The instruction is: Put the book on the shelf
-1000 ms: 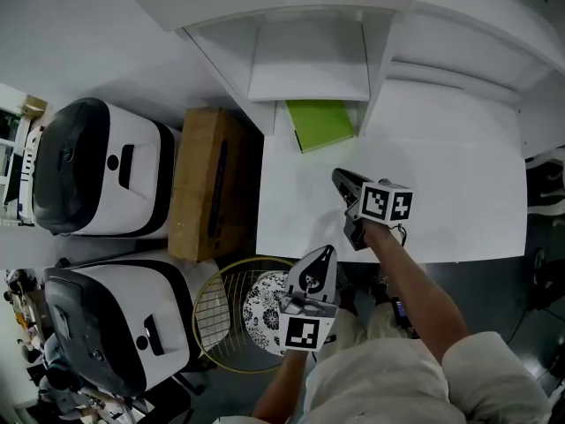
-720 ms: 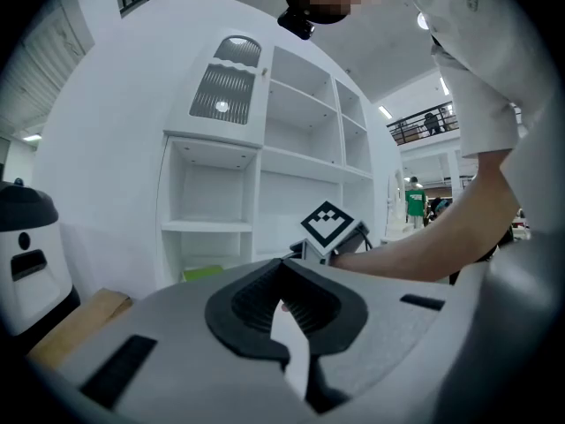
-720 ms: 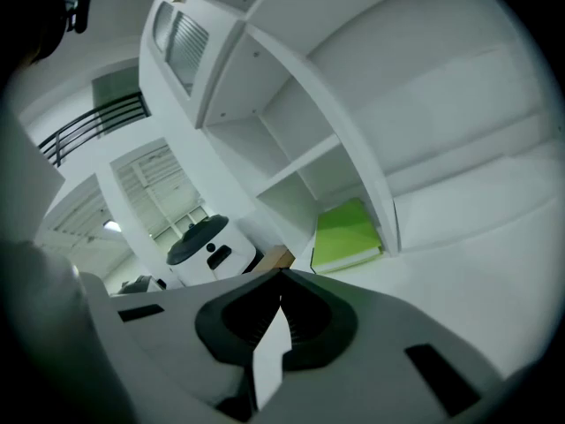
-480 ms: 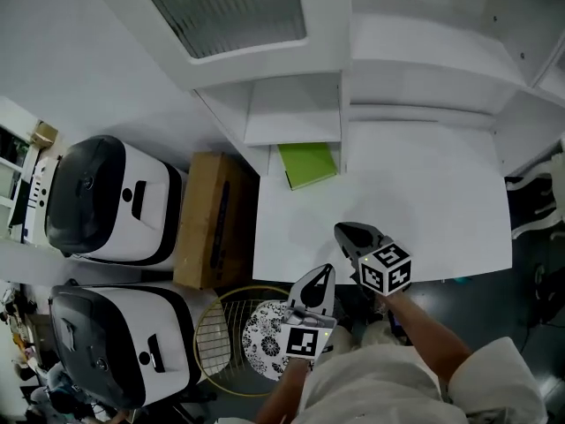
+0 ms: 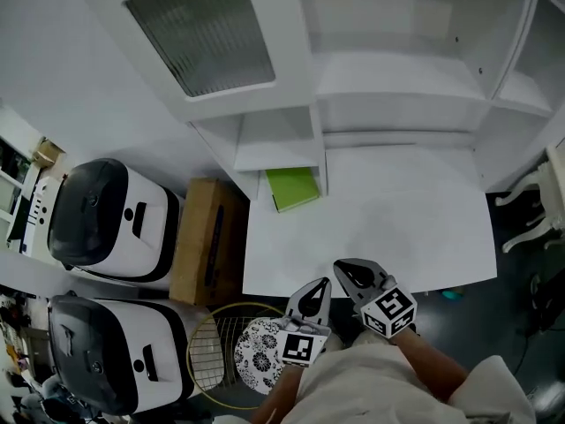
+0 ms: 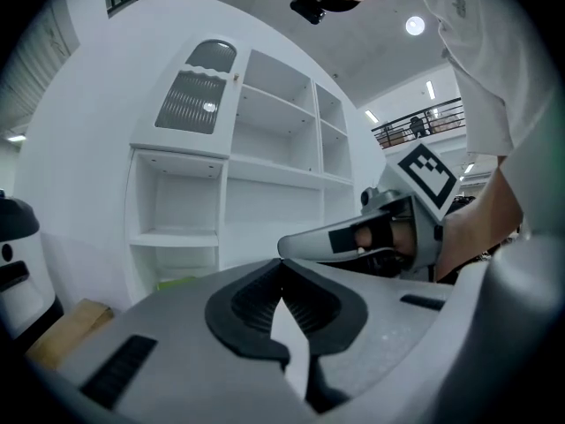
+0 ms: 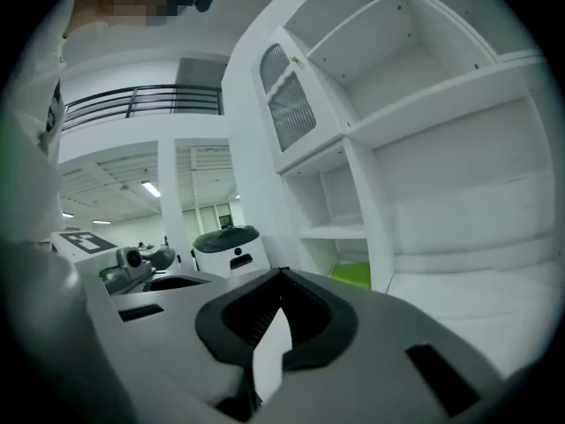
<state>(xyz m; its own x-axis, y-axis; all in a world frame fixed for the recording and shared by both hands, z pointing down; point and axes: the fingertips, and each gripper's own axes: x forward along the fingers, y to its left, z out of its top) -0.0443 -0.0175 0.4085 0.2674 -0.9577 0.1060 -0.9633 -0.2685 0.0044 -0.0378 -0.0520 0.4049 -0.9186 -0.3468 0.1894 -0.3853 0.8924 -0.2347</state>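
This is a big hall, maybe a lab. White machines [image 5: 106, 223] stand by a white shelf [image 5: 397, 87], under a high balcony [image 7: 132, 100].

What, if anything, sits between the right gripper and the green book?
Nothing visible. Only bare white desktop lies between the shut, empty right gripper at the desk's front edge and the green book, which lies flat in the bottom left cubby, its near end sticking out.
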